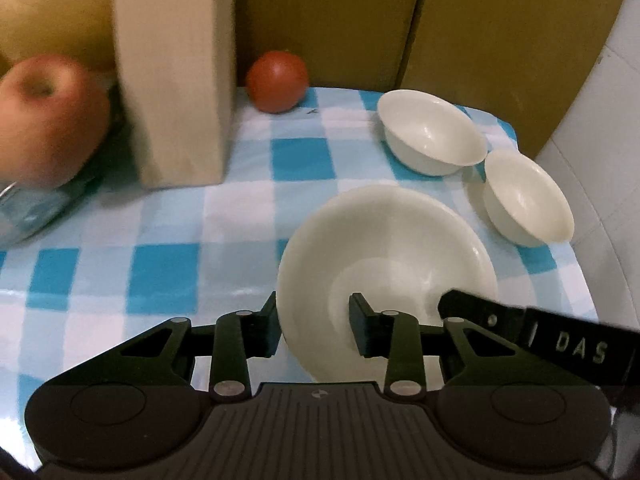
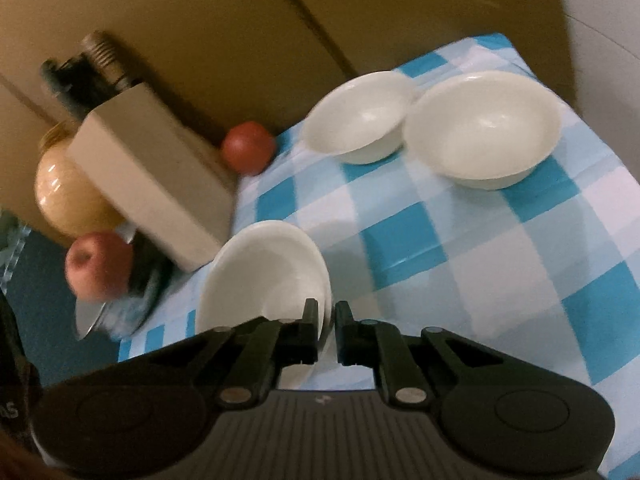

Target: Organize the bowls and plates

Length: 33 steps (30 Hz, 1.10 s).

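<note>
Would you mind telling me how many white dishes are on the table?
3: one dish nearest, with both tools on its rim, and two bowls side by side at the far corner.

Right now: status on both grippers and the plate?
Right gripper shut on plate rim. Left gripper straddles same rim, jaws wide. Two bowls beyond, apart.
</note>
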Motion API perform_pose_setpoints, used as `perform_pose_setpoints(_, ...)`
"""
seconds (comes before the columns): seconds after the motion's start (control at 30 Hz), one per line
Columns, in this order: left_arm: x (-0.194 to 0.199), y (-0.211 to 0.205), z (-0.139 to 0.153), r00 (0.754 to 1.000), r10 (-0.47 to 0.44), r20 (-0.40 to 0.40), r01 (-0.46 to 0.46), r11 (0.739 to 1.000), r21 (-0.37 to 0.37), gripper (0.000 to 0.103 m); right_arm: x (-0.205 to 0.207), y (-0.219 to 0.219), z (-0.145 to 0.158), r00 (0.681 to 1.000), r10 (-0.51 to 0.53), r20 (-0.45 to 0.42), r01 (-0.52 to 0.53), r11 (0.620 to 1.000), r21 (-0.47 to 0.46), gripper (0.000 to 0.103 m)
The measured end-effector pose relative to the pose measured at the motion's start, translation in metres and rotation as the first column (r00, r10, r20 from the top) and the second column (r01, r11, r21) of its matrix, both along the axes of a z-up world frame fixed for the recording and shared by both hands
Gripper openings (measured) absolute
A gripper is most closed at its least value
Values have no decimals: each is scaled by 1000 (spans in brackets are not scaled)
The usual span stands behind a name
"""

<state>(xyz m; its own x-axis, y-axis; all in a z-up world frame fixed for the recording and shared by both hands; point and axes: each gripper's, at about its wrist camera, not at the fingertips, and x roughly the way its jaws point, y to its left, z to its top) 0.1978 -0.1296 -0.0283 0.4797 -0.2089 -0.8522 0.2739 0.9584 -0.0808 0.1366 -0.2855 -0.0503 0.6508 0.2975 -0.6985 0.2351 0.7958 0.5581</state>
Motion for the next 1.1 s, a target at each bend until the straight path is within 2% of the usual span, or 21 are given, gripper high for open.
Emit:
perform_pose_setpoints(0.13,-14,17,8,1000,17,18,-17,1000,15,44,-2,24,-6,999,47,-21,-47,999,-9,11)
perform_pose_setpoints(0.23,-14,25,7,999,45,12,-46,998,31,48,-2,38,-9,997,73,-32,-74,997,-16,11)
perform_pose_setpoints(0.37,-12,29,-10,997,53,-51,-50,997,60,47,-1,39,-16,994,94,-61,-96,995,-18,15)
perform_pose_setpoints(0.47,-9,32,-12,996,52,-71,-49,997,51,47,-4,34,-13,996,85,-41,-85,996,-19,15)
perform_pose_setpoints(0.57,-10,33,-5,998,55,-39,-53,997,49,53,-6,29,-8,998,68,-19,-69,997,-47,15)
perform_pose_setpoints(0.63,-10,34,-2,998,61,-28,-60,997,47,62,-7,23,-7,998,55,-18,-56,998,-35,15)
perform_pose_setpoints(0.93,-8,41,14,996,94,-1,-94,995,33,71,-13,16,6,999,39,26,-38,998,-47,17)
perform_pose_setpoints(1.1,-8,38,26,994,97,47,-99,994,47,76,-16,8,14,998,17,57,-12,996,-83,23)
